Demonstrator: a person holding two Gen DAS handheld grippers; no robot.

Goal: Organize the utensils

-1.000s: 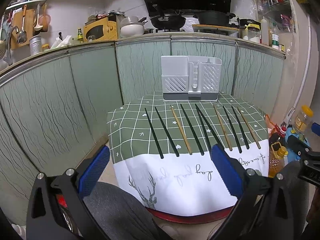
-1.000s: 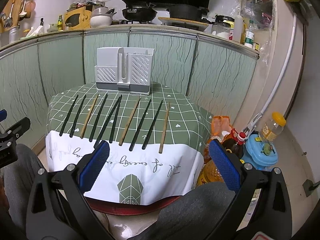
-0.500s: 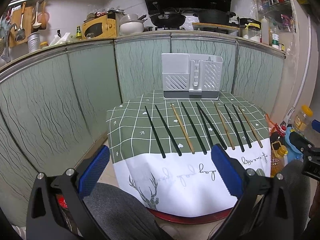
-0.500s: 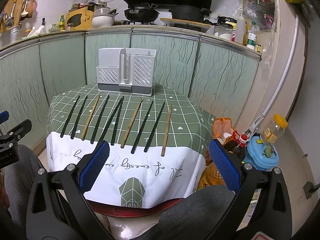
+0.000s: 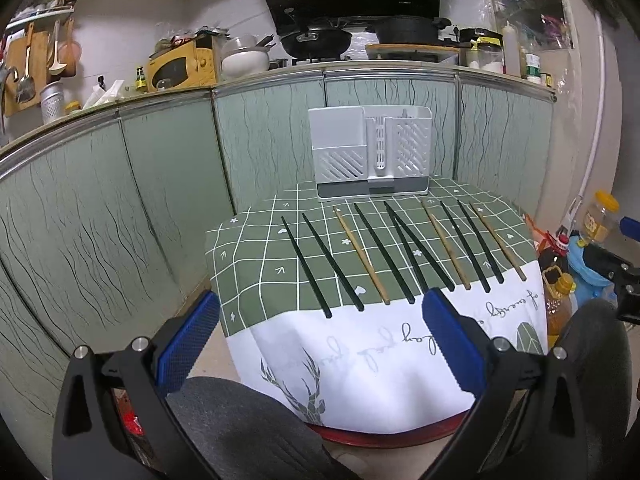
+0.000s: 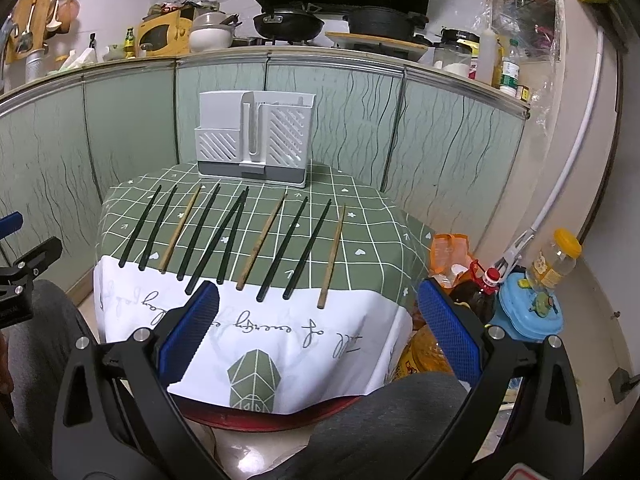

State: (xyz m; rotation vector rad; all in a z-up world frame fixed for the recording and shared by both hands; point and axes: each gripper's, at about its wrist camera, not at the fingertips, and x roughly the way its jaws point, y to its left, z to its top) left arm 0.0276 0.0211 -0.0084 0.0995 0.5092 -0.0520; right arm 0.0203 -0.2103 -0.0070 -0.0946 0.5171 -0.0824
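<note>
Several black chopsticks (image 5: 306, 266) (image 6: 140, 226) and wooden chopsticks (image 5: 362, 255) (image 6: 331, 256) lie in a row on a small table with a green checked cloth (image 5: 256, 264) (image 6: 376, 224). A white slotted utensil holder (image 5: 370, 154) (image 6: 256, 142) stands upright at the table's far edge. My left gripper (image 5: 320, 340) is open and empty, held before the table's near edge. My right gripper (image 6: 318, 328) is open and empty, also short of the near edge.
Green cabinet fronts (image 5: 160, 184) curve behind the table. Bottles, a jar and a blue container (image 6: 528, 312) stand on the floor to the right. The person's grey-clad knees (image 5: 240, 428) (image 6: 384, 424) are below the grippers.
Both grippers have drifted slightly; the table and chopsticks sit a little lower and nearer in both views. Nothing was taken hold of.
</note>
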